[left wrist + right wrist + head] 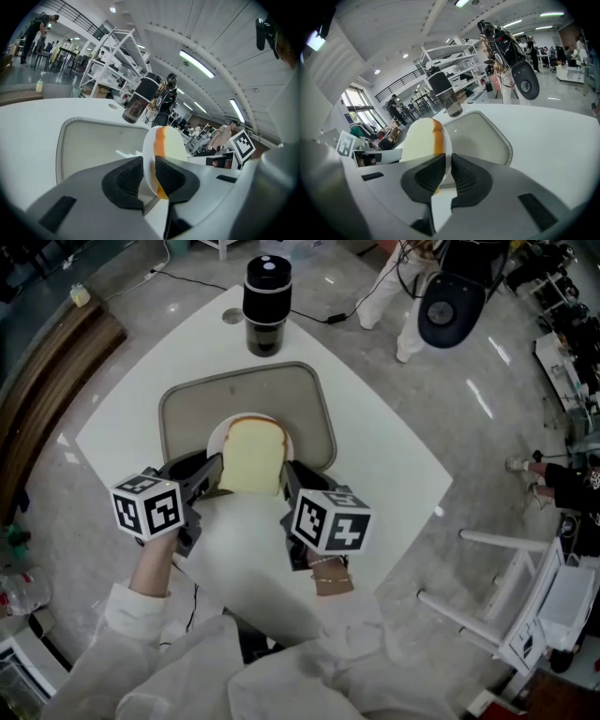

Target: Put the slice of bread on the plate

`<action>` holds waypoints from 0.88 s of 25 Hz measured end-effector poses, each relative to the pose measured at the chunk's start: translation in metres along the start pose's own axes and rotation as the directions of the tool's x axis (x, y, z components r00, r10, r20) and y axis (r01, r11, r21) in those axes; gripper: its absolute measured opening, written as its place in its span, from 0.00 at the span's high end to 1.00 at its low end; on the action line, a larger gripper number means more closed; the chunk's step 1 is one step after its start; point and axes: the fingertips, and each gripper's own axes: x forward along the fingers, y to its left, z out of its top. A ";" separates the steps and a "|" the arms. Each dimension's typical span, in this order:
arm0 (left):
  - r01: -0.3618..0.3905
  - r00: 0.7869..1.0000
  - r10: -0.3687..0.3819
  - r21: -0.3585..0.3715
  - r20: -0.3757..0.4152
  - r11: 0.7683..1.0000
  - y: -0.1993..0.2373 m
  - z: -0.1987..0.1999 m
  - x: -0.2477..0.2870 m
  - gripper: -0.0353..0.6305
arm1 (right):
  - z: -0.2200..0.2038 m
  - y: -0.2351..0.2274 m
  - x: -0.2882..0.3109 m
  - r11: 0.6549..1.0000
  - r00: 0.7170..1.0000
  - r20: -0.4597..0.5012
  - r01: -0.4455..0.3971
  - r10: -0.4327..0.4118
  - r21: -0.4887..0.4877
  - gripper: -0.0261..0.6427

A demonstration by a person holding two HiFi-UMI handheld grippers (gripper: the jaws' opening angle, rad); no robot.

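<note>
Two tools meet at one plate; what is each closed on? asks the student.

Tutor: Both are clamped on the rim. The left tool pinches the left edge of the white plate, and the right tool pinches the opposite edge. In each gripper view the thin white rim stands gripped between the jaws.

Student: And where is the slice of bread?

Tutor: It lies flat on the plate and covers most of it, domed top toward the far side. The plate is over the near end of the grey tray on the white worktop. Judged against the task, the bread looks already placed, so the step in hand appears to be handling the loaded plate. Whether the plate rests on the tray or hangs just above it cannot be told.

Student: How is that step done well?

Tutor: Hold both tools level and move them as one, so the plate neither tilts nor twists. The slice is loose and would likely slide toward a lowered edge. Avoid pulling the tools apart, since a thin rim could slip free. Stay clear of the black flask standing just beyond the tray.
</note>
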 end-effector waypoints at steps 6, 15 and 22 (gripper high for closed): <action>-0.006 1.000 0.007 0.044 -0.030 0.999 0.026 0.021 0.021 0.82 | 0.013 -0.006 0.034 1.000 1.000 -0.009 0.017 -0.017 0.016 0.89; -0.046 0.996 0.051 0.068 -0.067 0.997 0.056 0.021 0.042 0.82 | 0.015 -0.014 0.066 0.999 0.997 -0.066 0.038 -0.038 0.002 0.89; -0.099 0.987 0.119 0.177 -0.109 0.979 0.066 0.021 0.052 0.82 | 0.017 -0.021 0.078 0.999 0.994 -0.093 0.052 -0.053 -0.009 0.89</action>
